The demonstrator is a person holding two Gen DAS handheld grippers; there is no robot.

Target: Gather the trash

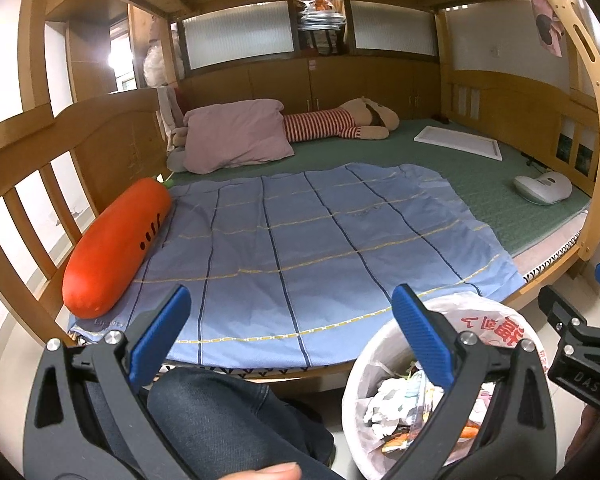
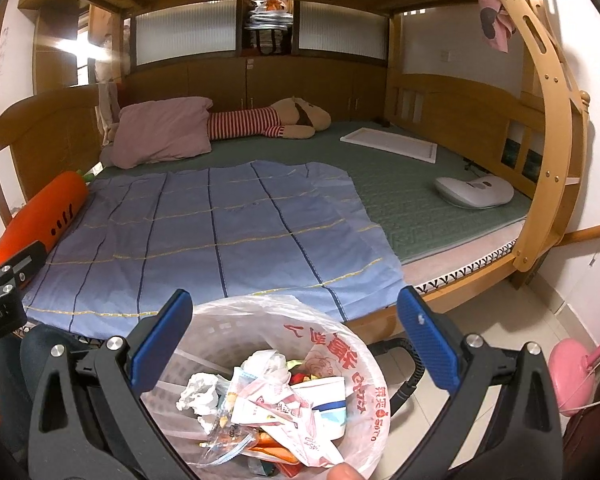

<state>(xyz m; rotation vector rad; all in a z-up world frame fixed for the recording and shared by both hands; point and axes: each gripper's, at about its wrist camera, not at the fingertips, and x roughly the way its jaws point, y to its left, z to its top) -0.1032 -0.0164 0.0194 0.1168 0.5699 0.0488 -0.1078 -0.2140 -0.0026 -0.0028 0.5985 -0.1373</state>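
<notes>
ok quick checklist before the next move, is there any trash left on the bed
1. Left claw open, holding nothing: ok.
2. Right claw open, holding nothing: ok.
3. Trash bin within reach, right under the right claw: ok.
4. Room left in the bin: ok, wrappers sit below the rim.
5. Blue sheet free of loose trash: ok.
6. Behind the pink pillow and carrot plush: cannot tell.
</notes>
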